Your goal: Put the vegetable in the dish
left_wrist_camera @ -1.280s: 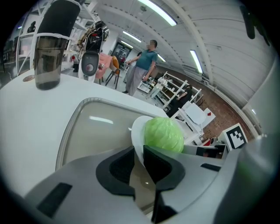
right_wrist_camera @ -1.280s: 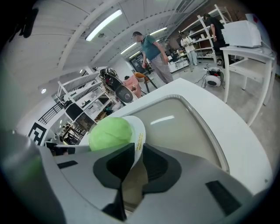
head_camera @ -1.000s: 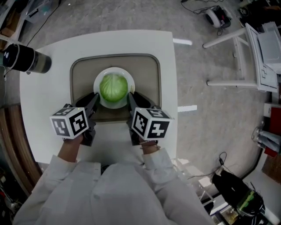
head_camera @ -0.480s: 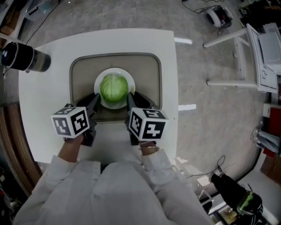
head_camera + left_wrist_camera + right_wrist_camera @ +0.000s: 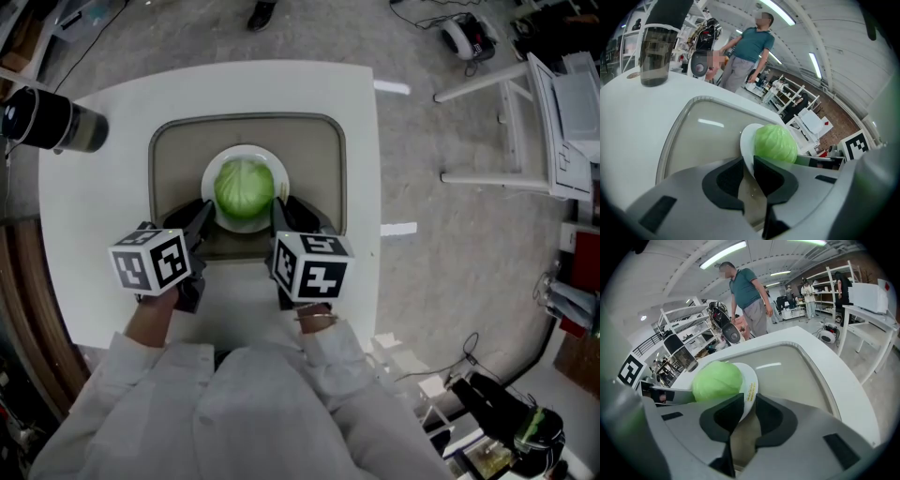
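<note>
cabbage [image 5: 244, 187] sits in dish [image 5: 246, 152], frame centre, so task looks done. left gripper [image 5: 200, 217], right gripper [image 5: 281, 214] each pinching dish rim. only letting go left, I'd guess.

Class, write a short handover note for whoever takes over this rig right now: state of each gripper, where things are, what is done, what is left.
Left gripper: shut on the near-left rim of the plate.
Right gripper: shut on the near-right rim of the same plate.
The cabbage sits in the plate, over the tray on the white table.
Done: vegetable in the dish.
Left: probably only to let go; I cannot tell whether the plate is lifted.
</note>
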The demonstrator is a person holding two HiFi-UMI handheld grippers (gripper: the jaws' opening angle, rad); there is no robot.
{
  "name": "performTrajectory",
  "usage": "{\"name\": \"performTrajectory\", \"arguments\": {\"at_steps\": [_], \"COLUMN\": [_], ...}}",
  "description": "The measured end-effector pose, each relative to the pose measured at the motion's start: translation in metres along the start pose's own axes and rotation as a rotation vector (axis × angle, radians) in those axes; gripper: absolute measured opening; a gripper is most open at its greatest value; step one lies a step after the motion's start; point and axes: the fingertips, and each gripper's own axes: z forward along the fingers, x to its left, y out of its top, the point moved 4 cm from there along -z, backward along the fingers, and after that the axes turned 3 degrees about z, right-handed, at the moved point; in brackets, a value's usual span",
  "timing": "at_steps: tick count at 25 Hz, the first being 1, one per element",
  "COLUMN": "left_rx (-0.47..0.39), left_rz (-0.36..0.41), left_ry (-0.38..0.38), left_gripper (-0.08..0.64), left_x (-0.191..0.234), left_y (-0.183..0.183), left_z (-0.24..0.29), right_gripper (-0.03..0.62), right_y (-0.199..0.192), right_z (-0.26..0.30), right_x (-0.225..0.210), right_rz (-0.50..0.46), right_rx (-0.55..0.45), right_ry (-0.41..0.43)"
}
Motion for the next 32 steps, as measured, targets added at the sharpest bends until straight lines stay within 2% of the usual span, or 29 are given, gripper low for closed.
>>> {"name": "performTrajectory", "arguments": {"at_steps": [5, 10, 15, 23, 28, 32], "left_rx": [-0.019, -0.029, -0.039, -0.096, -0.130, -0.179], "left_rz": [-0.001, 0.024, 0.050, 0.069, 0.111, 0.148], "left_ry": [0.022, 0.042, 0.060, -0.019, -0.077, -0.111], "left_gripper": [0.060, 0.060, 0.083, 0.083, 0.081, 0.081], "left_x": [0.001, 0.002, 0.000, -0.014, -0.016, -0.018], "left_y": [0.001, 0.001, 0.002, 0.006, 0.006, -0.004], "left_z": [0.000, -0.003, -0.007, -0.041, -0.082, -0.127], "right_gripper": [0.067, 0.067, 0.067, 0.067, 0.066, 0.066], "right_y": [0.002, 0.003, 0.007, 0.009, 0.002, -0.012], "right_z": [0.000, -0.004, -0.016, -0.050, -0.079, -0.108], "right_x": [0.001, 0.004, -0.004, 0.020, 0.055, 0.095], "right_rz": [-0.038, -0.079, -0.054, -0.023, -0.029, -0.045], "right_rx": [-0.025, -0.077, -0.139, -0.251, -0.319, -0.381], "right_ry": [0.011, -0.026, -0.055, -0.041, -0.036, 0.026]}}
